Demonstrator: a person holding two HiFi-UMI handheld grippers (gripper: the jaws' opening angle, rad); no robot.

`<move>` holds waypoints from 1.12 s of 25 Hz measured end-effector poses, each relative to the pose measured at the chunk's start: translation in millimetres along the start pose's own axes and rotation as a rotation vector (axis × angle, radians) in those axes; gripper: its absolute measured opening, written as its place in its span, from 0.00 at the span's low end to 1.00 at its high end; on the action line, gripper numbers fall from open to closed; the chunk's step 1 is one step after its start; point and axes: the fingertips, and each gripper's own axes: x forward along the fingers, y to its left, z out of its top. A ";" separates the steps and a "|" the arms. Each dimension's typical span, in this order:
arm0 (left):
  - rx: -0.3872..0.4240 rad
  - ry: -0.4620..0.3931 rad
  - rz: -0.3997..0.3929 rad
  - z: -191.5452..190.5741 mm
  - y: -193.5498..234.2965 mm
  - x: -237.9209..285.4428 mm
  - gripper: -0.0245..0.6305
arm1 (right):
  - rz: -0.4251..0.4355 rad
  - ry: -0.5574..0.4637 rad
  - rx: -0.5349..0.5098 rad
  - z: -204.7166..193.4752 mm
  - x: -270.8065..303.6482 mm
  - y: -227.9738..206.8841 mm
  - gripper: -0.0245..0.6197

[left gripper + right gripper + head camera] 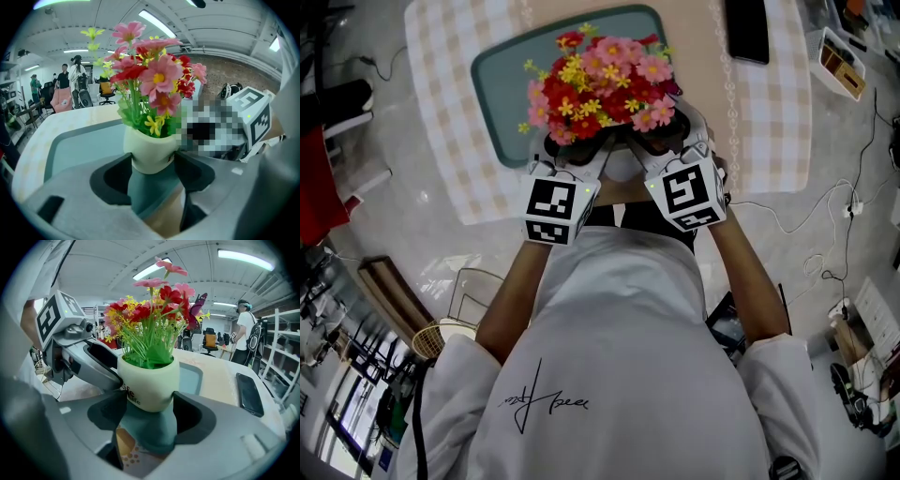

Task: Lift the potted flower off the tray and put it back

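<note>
Left gripper view shows the left gripper (pixel 151 165) with its jaws spread wide and both dark pads pressed against the sides of the potted flower (pixel 149 149), low on its cream pot. Right gripper view shows the same for the right gripper (pixel 149 404): its pads pinch the pot from either side, just under some dark print on the pot wall. The two grippers come at the pot side by side, each one's marker cube showing in the other's view. Teal surface lies directly beneath the pot in both gripper views, but whether the pot's base touches it or hangs just above it cannot be told.

Head view has the red, pink and yellow blooms over the near edge of the teal tray (pixel 502 89), hiding the pot. The tray sits on a checked cloth (pixel 441 103) over a pale table, and a dark phone (pixel 747 28) lies well apart at the far right.
</note>
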 end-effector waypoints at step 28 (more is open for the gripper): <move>-0.024 -0.017 0.014 0.7 -0.5 -1.9 0.45 | 0.030 -0.029 0.058 3.4 -8.2 -3.5 0.53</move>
